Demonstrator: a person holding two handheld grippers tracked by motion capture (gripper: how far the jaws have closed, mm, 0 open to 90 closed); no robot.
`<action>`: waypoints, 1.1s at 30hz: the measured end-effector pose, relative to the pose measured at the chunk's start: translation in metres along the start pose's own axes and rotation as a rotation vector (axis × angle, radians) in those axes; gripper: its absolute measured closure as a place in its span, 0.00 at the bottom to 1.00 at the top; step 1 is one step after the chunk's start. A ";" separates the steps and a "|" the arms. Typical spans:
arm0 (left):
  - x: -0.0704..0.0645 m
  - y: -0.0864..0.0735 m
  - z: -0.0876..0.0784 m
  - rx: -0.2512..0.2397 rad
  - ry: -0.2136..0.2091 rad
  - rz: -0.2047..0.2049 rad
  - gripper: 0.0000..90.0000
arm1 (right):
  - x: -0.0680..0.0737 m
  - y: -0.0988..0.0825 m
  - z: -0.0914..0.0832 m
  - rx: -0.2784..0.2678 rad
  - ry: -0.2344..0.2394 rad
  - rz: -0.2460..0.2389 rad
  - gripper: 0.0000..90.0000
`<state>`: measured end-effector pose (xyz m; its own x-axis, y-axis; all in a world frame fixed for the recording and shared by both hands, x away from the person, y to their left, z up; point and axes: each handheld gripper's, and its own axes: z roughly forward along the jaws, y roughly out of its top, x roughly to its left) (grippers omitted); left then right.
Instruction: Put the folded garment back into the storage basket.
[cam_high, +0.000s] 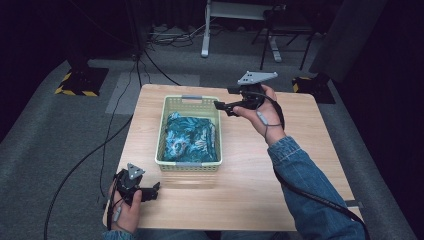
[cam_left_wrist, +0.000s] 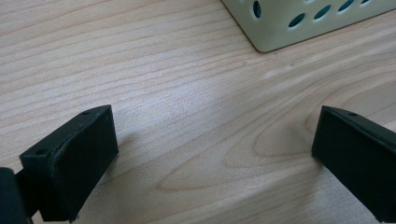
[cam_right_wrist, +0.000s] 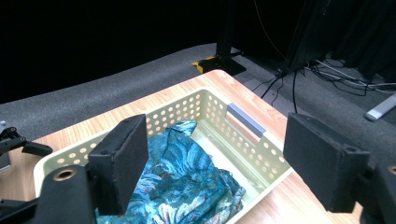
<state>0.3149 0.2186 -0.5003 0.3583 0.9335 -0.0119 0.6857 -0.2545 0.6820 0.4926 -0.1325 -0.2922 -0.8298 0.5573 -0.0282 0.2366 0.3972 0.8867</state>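
Basket: a pale yellow-green perforated plastic basket (cam_high: 190, 165) stood near the middle of the wooden table (cam_high: 250, 185), its long side running from 6 to 12 o'clock in the high view, with a grey handle at each short end.
Cloth: a teal, leaf-patterned cloth (cam_high: 189, 137) lay crumpled inside the basket, covering most of the floor and heaped toward the 6 o'clock end; it touched no jaw.
Right gripper: the right gripper (cam_high: 220, 105) hung in the air at about 2 o'clock from the basket, just past the far right corner of the rim, pointing toward 9 o'clock. Its jaws stood wide apart with nothing between them; in the right gripper view (cam_right_wrist: 219, 158) the basket and cloth showed through the gap.
Left gripper: the left gripper (cam_high: 156, 188) rested low at about 7 o'clock from the basket, near the table's front left corner. Its jaws were spread wide over bare wood, and a corner of the basket (cam_left_wrist: 299, 23) showed at 1 o'clock in the left gripper view.
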 end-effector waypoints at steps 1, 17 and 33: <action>0.000 0.000 0.000 0.000 0.000 0.000 0.00 | 0.000 -0.001 -0.002 -0.001 -0.002 -0.003 0.24; 0.000 0.000 0.000 0.000 0.000 0.000 0.00 | -0.006 -0.017 -0.032 -0.010 -0.024 -0.014 0.23; 0.000 0.000 0.000 0.000 0.000 0.000 0.00 | -0.011 -0.032 -0.059 -0.010 -0.043 -0.020 0.22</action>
<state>0.3149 0.2186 -0.5002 0.3583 0.9335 -0.0126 0.6860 -0.2541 0.6818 0.4645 -0.1940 -0.2930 -0.8121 0.5798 -0.0656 0.2150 0.4018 0.8901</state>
